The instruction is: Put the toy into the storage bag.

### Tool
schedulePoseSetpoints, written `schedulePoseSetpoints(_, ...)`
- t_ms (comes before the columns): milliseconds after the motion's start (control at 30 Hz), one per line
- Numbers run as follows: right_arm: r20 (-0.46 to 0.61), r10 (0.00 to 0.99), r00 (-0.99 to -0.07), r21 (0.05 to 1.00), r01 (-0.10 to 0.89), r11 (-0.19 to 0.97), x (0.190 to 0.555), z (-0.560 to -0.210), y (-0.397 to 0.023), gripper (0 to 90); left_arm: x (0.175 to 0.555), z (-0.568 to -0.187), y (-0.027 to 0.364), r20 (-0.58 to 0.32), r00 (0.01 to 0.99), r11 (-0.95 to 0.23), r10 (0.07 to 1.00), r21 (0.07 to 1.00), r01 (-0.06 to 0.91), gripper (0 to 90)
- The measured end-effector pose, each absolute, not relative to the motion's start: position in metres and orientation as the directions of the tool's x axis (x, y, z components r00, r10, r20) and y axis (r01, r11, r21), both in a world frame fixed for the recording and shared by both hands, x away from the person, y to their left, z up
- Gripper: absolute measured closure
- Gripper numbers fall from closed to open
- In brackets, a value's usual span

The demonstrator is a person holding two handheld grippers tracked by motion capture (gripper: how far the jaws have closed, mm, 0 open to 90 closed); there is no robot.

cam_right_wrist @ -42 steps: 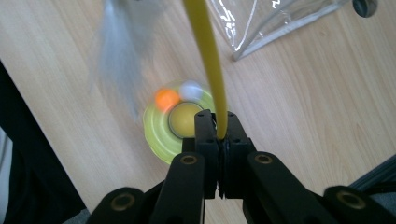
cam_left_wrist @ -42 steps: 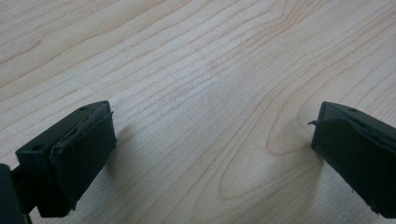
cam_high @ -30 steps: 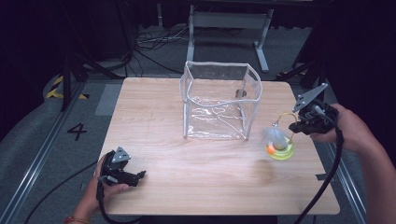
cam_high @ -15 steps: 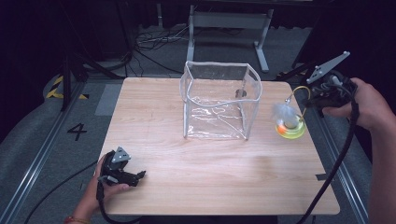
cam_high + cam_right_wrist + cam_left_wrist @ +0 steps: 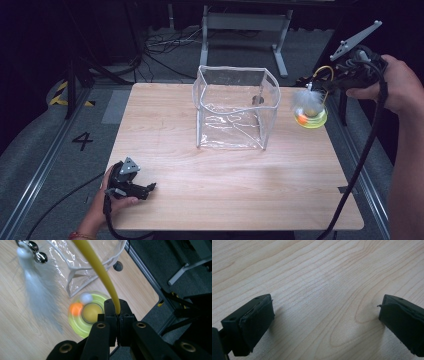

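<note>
Right claw [image 5: 117, 315] pinching yellow stalk of feathered cat toy [image 5: 310, 110], dangling beside clear pouch [image 5: 235, 107] over bench [image 5: 225, 200] edge; left claw [image 5: 324, 322] gaping, idling; swinging toy risking snagging pouch rim.

feather [image 5: 306, 99] white | wand [image 5: 100, 267] yellow | disc [image 5: 311, 120] yellow-green | table [image 5: 225, 170] pale woodgrain

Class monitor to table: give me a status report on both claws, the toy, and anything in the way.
Right claw shut on yellow wand, cat toy lifted at table's right edge. Left claw open, empty, low over wood. Clear bag stands upright beside the toy.
</note>
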State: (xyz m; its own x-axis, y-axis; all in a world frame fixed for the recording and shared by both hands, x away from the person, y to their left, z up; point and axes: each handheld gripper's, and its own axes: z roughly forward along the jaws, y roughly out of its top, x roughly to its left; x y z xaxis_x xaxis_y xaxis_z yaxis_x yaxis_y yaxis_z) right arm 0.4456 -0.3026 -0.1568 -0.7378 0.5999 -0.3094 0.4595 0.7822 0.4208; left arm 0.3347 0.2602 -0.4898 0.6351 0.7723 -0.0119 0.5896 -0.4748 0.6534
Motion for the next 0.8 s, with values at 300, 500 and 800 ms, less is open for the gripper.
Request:
schedulePoseSetpoints(300,-0.327,0.585,-0.742,0.443,0.427,0.789,0.455,-0.126,-0.28,88.2,0.335,-0.49,0.26,-0.012,0.634,-0.473,0.773,0.655,0.589,0.2)
schedulePoseSetpoints(500,-0.336,0.579,-0.743,0.444,0.417,0.793,0.459,-0.113,-0.268,88.2,0.335,-0.49,0.26,-0.014,0.634,-0.472,0.773,0.655,0.59,0.2)
schedulePoseSetpoints(800,-0.338,0.569,-0.75,0.46,0.395,0.795,0.467,-0.101,-0.247,88.2,0.335,-0.49,0.26,-0.015,0.635,-0.472,0.772,0.655,0.59,0.2)
